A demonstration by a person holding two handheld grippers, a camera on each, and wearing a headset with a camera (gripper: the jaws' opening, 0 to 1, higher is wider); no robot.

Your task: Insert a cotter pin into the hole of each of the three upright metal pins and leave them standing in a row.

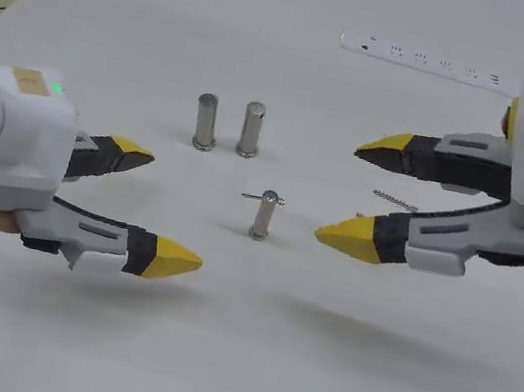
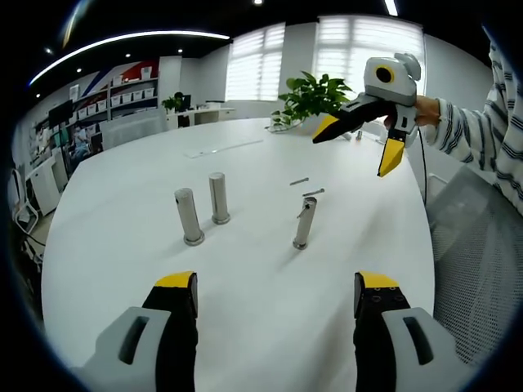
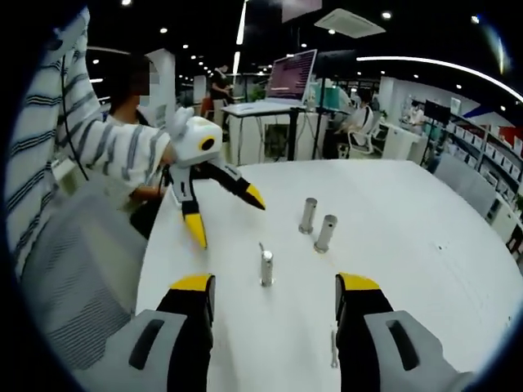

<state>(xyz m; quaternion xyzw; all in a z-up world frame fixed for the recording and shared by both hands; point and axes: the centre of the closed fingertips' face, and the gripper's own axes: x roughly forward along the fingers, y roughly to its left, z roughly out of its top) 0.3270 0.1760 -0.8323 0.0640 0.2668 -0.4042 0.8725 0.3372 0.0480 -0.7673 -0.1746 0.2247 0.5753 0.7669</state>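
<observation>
Both empty, jaws apart: left gripper (image 1: 176, 209) and right gripper (image 1: 337, 193). The front metal pin (image 1: 263, 215) has its cotter; two bare pins (image 1: 206, 122) stand behind. A loose cotter pin (image 1: 395, 200) lies near the right gripper (thin, light, slippery I'd guess), so pinch it mid-shank.

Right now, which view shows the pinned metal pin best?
Head view: the pinned metal pin stands unobstructed, with the cotter pin crossing its top side-on. Left gripper view shows it smaller, cotter angled. Right gripper view shows the cotter as a sliver.
</observation>
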